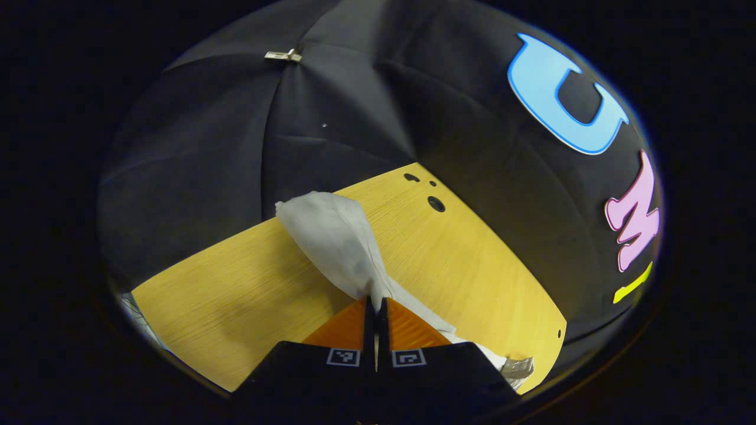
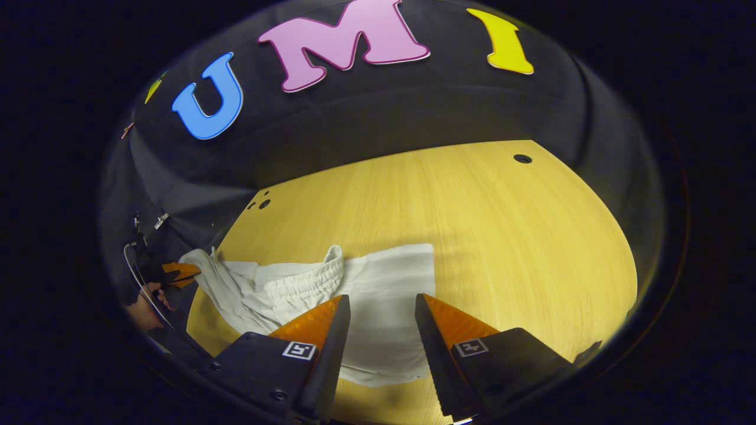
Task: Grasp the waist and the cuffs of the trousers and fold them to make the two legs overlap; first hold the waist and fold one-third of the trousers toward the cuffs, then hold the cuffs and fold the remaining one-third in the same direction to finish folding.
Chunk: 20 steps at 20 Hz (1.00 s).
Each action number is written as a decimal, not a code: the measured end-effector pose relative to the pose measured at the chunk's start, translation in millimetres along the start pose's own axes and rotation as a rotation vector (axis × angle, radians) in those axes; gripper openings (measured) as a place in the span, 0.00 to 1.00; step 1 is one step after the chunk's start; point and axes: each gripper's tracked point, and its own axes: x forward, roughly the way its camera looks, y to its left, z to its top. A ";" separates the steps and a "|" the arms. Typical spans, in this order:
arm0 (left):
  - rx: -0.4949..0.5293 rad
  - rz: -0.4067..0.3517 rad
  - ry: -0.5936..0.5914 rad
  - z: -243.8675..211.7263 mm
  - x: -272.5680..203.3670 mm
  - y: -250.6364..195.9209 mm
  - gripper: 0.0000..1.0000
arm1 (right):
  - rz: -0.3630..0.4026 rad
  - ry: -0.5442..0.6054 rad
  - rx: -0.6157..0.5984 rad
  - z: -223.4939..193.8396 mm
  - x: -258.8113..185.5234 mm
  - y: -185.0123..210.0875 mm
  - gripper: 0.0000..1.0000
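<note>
Nearest in the left gripper view, the left gripper [image 1: 376, 307] has its jaws clenched on a bunched fold of the white trousers [image 1: 342, 242], and the cloth rises from the pinch in a twisted tongue toward the upper left, lifted off the wooden surface [image 1: 472, 260]. More cloth trails down to the right past the gripper body, ending at a ribbed edge near the surface's rim. In the right gripper view, the right gripper [image 2: 381, 319] hangs with its jaws released and spread wide over the trousers [image 2: 384, 295], touching nothing. From that view the garment lies across the surface [image 2: 472, 206] with its long axis running left to right. The gathered waistband [image 2: 313, 280] sits near the middle, folded over onto flat cloth. The left end is pulled up toward the far-off left gripper [image 2: 180, 273] and the hand [image 2: 147, 307] holding it.
</note>
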 end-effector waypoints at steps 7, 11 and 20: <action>0.043 -0.049 -0.082 7.8 -27.4 -42.3 0.05 | -0.106 -0.023 0.151 -8.4 -22.4 -72.5 0.69; 0.098 -0.100 -0.131 12.6 -45.1 -78.5 0.05 | -0.144 -0.035 0.189 -10.1 -37.5 -104.7 0.69; 0.394 -0.372 -0.111 -48.8 -85.6 -230.3 0.05 | -0.323 -0.092 0.462 -42.4 -94.4 -206.5 0.70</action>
